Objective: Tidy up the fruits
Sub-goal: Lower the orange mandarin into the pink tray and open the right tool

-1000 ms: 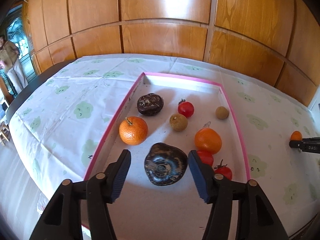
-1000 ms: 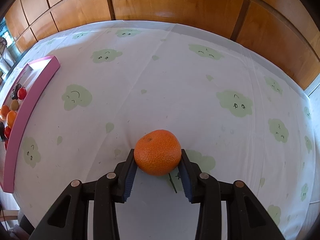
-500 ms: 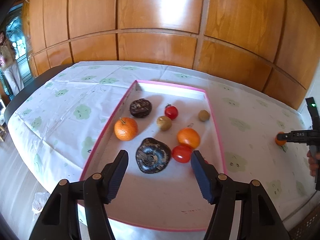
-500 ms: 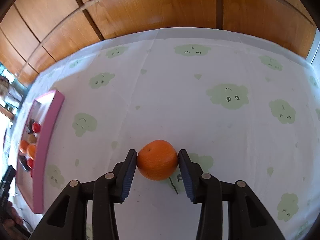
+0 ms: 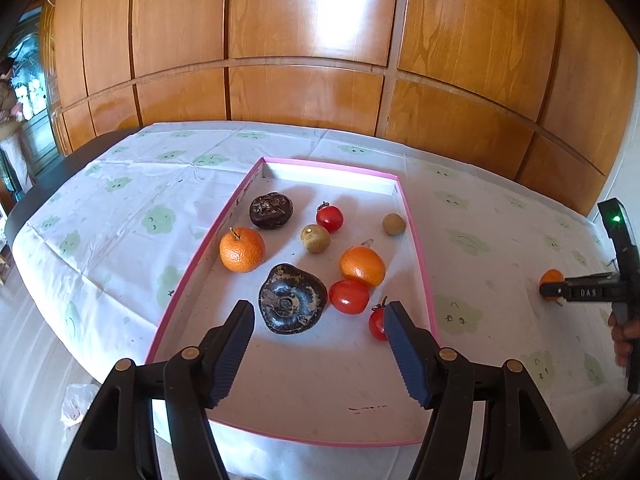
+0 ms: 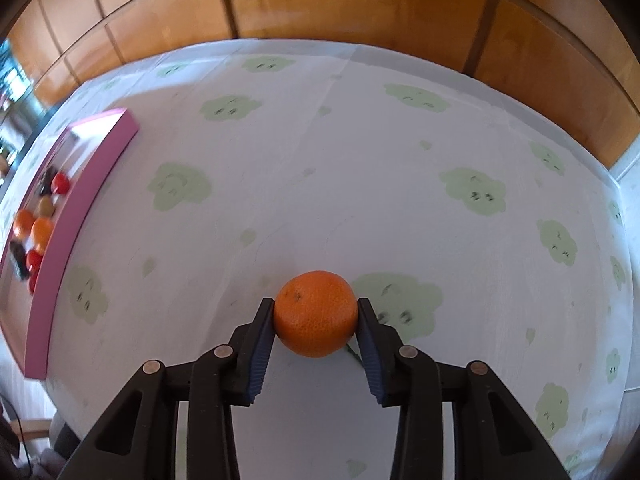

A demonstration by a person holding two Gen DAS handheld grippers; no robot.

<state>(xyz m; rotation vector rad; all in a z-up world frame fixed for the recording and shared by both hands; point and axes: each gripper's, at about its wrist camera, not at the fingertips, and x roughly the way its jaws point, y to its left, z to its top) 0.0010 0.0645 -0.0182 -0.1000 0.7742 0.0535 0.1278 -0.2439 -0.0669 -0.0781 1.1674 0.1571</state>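
Note:
My right gripper (image 6: 316, 316) is shut on an orange tangerine (image 6: 316, 314), held above the cloud-print tablecloth; it also shows far right in the left wrist view (image 5: 551, 284). My left gripper (image 5: 320, 332) is open and empty above the near end of the pink-rimmed tray (image 5: 416, 236). The tray holds two oranges (image 5: 242, 249) (image 5: 362, 266), two dark wrinkled fruits (image 5: 290, 298) (image 5: 271, 210), three red tomatoes (image 5: 349, 297) and two small brown fruits (image 5: 315, 238). The tray shows at the left of the right wrist view (image 6: 80, 216).
The white tablecloth with green clouds (image 6: 360, 184) covers the table. A wooden panelled wall (image 5: 320, 60) stands behind it. The table's near edge and floor lie at lower left (image 5: 36, 360). A hand holds the right gripper's handle (image 5: 624, 336).
My left gripper has pulled back and up from the tray, so the fruits look farther away. My right gripper closed on the tangerine and has lifted and turned with it.

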